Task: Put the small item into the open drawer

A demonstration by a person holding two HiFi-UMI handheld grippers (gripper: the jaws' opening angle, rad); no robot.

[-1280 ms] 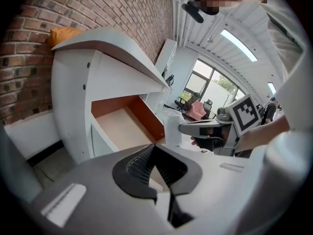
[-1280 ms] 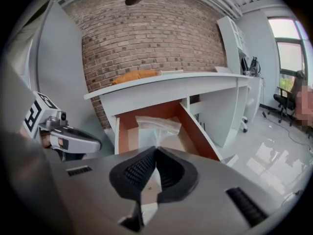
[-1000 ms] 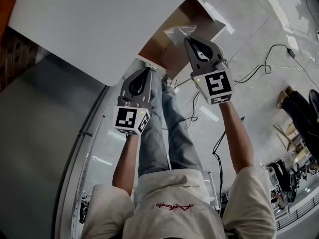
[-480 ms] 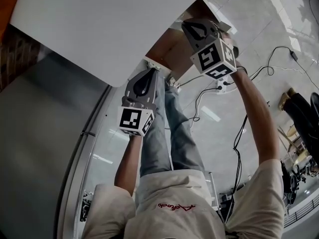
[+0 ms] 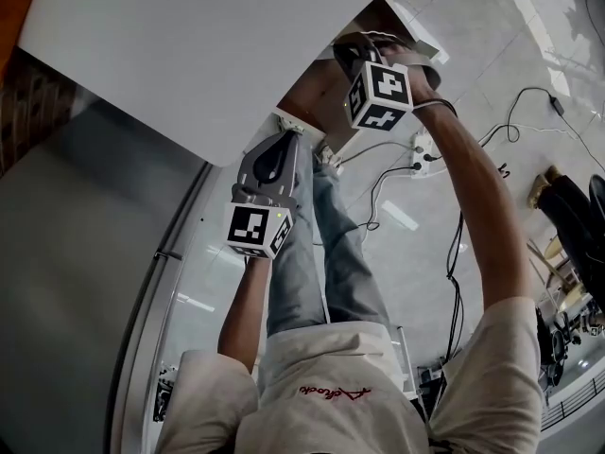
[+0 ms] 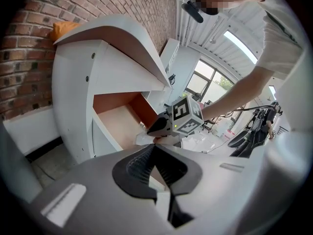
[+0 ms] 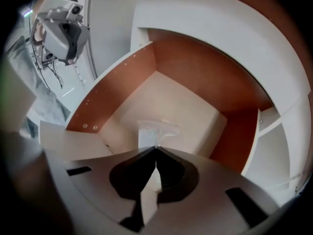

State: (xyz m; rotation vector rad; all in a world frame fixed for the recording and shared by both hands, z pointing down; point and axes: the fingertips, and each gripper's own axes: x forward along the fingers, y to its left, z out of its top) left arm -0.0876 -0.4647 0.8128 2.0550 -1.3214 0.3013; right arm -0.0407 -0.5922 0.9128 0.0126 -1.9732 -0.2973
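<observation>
The small item is a clear plastic bag (image 7: pixel 157 130). My right gripper (image 7: pixel 156 147) is shut on its near edge, and the bag hangs over the pale floor of the open drawer (image 7: pixel 186 102). In the head view, the right gripper (image 5: pixel 348 53) points down into the drawer (image 5: pixel 317 97), with its marker cube above the drawer's front. My left gripper (image 5: pixel 286 136) hovers at the drawer's near left corner, shut and empty. From the left gripper view, its jaws (image 6: pixel 154 146) meet. Beyond them the right gripper (image 6: pixel 149 130) holds the bag (image 6: pixel 143 140) inside the drawer (image 6: pixel 115 119).
The white cabinet top (image 5: pixel 189 45) spreads over the drawer on the left. Brown side walls (image 7: pixel 117 89) enclose the drawer. Cables and a power strip (image 5: pixel 422 146) lie on the tiled floor to the right. A brick wall (image 6: pixel 29 48) stands behind the cabinet.
The right gripper has gone forward and tipped down into the drawer, carrying the bag. The left gripper has shifted only slightly.
</observation>
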